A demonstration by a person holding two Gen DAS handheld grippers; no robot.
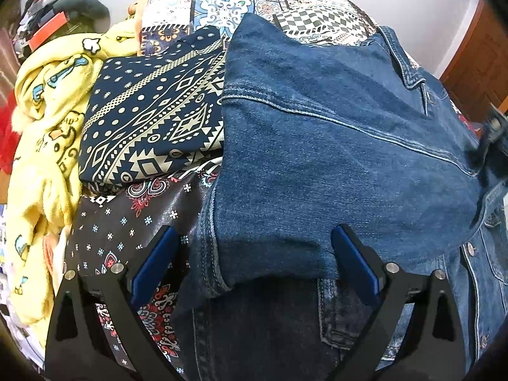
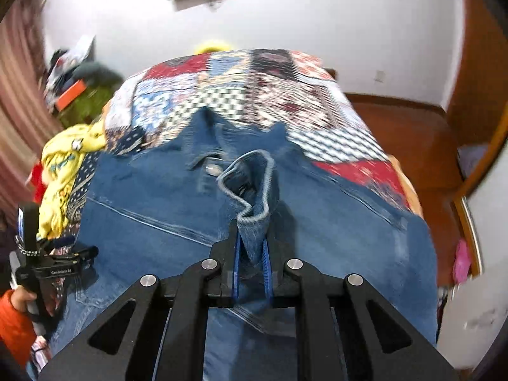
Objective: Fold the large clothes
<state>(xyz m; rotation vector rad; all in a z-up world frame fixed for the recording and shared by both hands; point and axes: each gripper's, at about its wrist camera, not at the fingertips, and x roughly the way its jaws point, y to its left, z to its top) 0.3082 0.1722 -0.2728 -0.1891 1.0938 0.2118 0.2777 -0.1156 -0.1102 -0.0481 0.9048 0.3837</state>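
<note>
Pinching a bunched cuff of a blue denim jacket (image 2: 317, 222), the right gripper (image 2: 251, 254) has its jaws pressed together on the fabric, which stands up between them. The jacket lies spread across a bed with a patchwork quilt (image 2: 285, 95). Over its near edge, the left gripper (image 1: 254, 260) hovers with jaws spread wide, a folded denim sleeve (image 1: 317, 146) between them, untouched. Beside the jacket sit a folded navy patterned garment (image 1: 152, 120) and a crumpled yellow blanket (image 1: 47, 127). An orange sleeve (image 2: 12, 324) shows at the left.
</note>
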